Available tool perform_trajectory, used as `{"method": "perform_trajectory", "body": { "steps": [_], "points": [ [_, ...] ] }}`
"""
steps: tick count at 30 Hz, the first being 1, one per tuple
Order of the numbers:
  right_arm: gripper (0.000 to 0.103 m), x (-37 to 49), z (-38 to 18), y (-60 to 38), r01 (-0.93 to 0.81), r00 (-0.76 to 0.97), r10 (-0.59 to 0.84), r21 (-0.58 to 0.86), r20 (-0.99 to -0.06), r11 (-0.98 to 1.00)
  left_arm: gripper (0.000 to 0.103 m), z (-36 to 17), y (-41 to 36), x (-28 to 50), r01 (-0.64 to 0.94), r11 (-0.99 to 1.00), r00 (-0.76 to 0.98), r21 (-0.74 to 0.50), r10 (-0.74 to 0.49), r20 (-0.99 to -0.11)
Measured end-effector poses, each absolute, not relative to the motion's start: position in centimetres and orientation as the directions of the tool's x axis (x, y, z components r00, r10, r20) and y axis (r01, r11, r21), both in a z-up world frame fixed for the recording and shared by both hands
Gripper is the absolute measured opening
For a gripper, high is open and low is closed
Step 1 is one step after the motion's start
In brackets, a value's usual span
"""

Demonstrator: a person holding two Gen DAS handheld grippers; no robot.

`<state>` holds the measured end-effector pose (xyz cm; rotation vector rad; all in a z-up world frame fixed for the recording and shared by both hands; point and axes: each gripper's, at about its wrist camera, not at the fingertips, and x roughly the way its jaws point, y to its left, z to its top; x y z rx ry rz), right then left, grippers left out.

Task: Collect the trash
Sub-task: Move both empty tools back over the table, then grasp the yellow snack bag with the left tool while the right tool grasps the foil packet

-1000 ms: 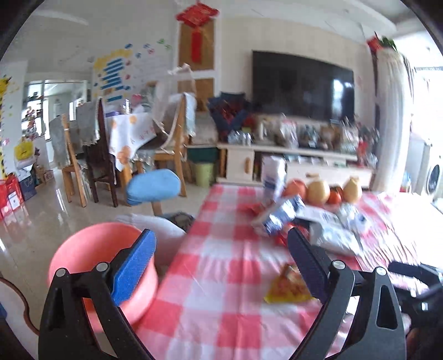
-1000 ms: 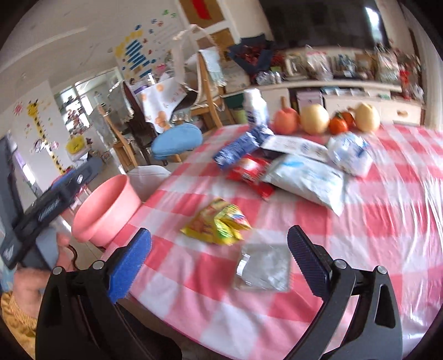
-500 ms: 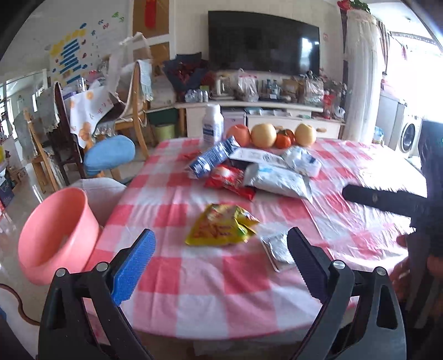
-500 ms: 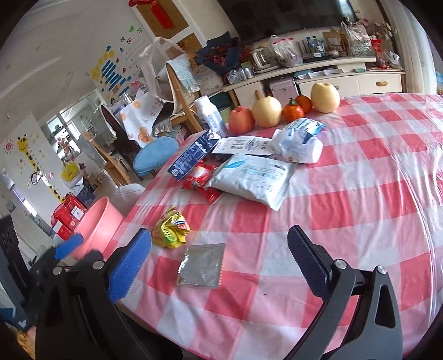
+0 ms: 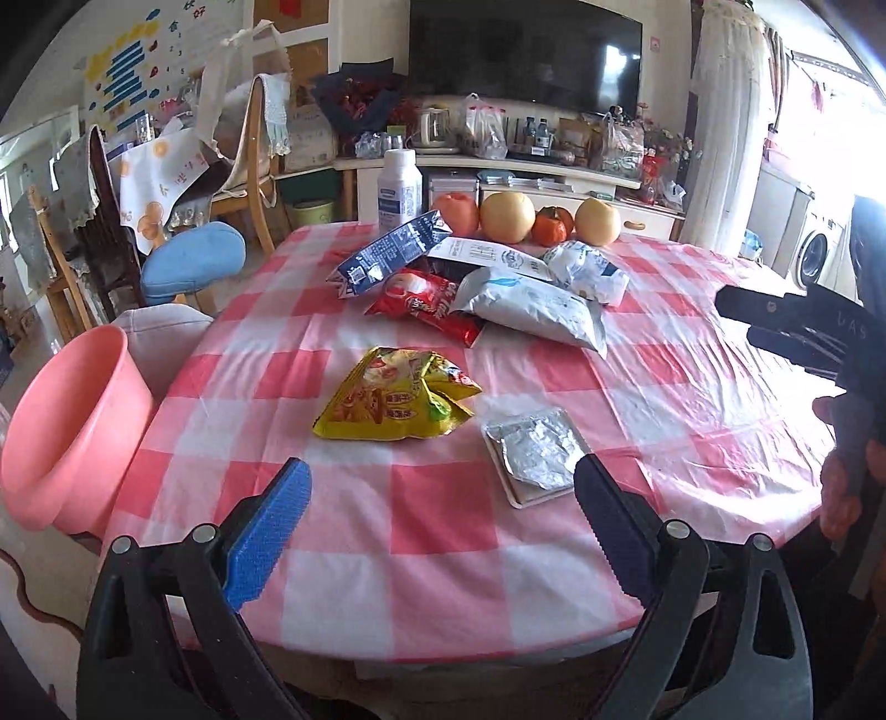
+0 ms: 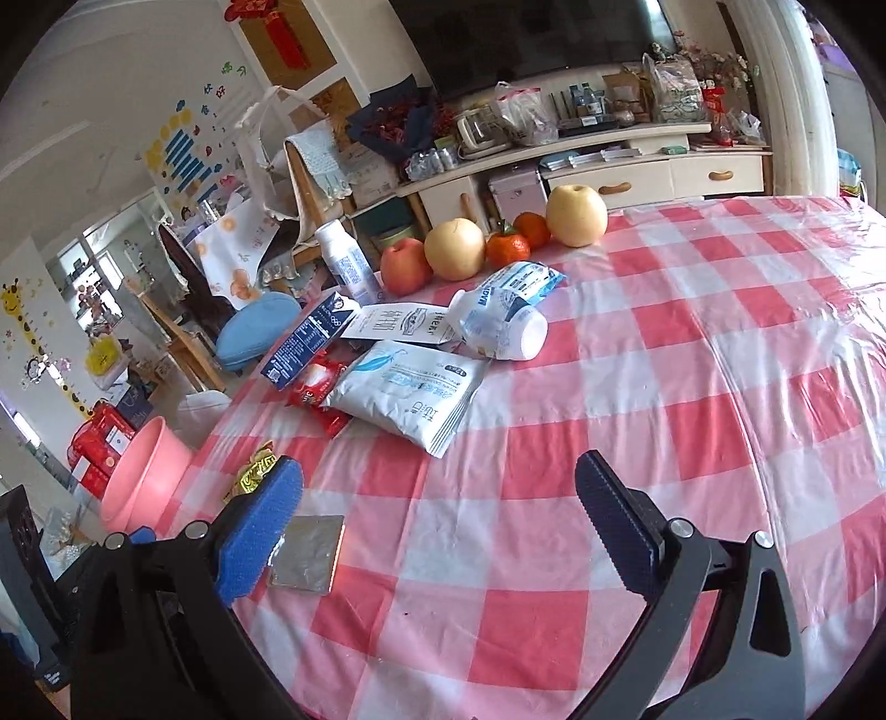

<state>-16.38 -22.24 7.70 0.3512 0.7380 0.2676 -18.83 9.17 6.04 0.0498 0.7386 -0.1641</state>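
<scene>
The trash is all sitting on the checked tablecloth (image 5: 421,531). Closest to the near edge is a yellow wrapper (image 5: 396,401), crumpled up, and just to its right a flat silver packet (image 5: 534,454), the two nearly touching. Further back there's a pile: a red wrapper (image 5: 426,302) tucked under a white pouch (image 5: 531,307), a blue carton (image 5: 387,257) leaning on the left side, a white box (image 5: 487,256) behind, and a blue-and-white bag (image 5: 587,268) to the right. Behind all that is a row of fruit (image 5: 506,209) plus a white bottle (image 5: 400,191) standing upright at the far edge.

The left gripper (image 5: 440,526) is spread wide with nothing in it, hanging over the near edge of the table, just short of the yellow wrapper and silver packet. The right gripper (image 6: 440,520) is also released and empty, over the tablecloth further right; in its view the silver packet (image 6: 307,554) sits right by its left finger and the yellow wrapper (image 6: 255,471) pokes out behind that finger.

A pink bucket (image 5: 72,426) sits off the table's left side, lower than the tabletop. Past it there's a blue stool (image 5: 191,263) and wooden chairs (image 5: 252,155), with a TV (image 5: 523,52) on the back wall.
</scene>
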Motion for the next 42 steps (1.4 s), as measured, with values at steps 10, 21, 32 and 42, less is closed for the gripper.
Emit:
{"method": "perform_trajectory", "body": {
  "steps": [10,21,32,42],
  "points": [
    [0.099,-15.7,5.4,-16.7,-0.261,0.562,0.451,0.369,-0.693,0.892,0.095,5.7,12.4,-14.4,0.147,0.987,0.728,-0.059,-0.149,-0.669],
    [0.098,-16.7,2.7,-10.8,-0.388,0.441,0.483,0.325,-0.757,0.862,0.095,4.2,12.6,-10.4,0.223,0.973,0.682,-0.061,-0.201,-0.703],
    [0.084,-16.5,1.9,-7.9,-0.439,0.466,0.426,0.216,-0.775,0.872,0.095,2.3,11.9,-7.7,0.275,0.957,0.617,-0.094,-0.250,-0.746],
    [0.080,-15.9,1.8,-7.2,-0.445,0.492,0.402,0.174,-0.772,0.878,0.095,1.1,12.2,-5.9,0.257,0.954,0.583,-0.152,-0.279,-0.763]
  ]
}}
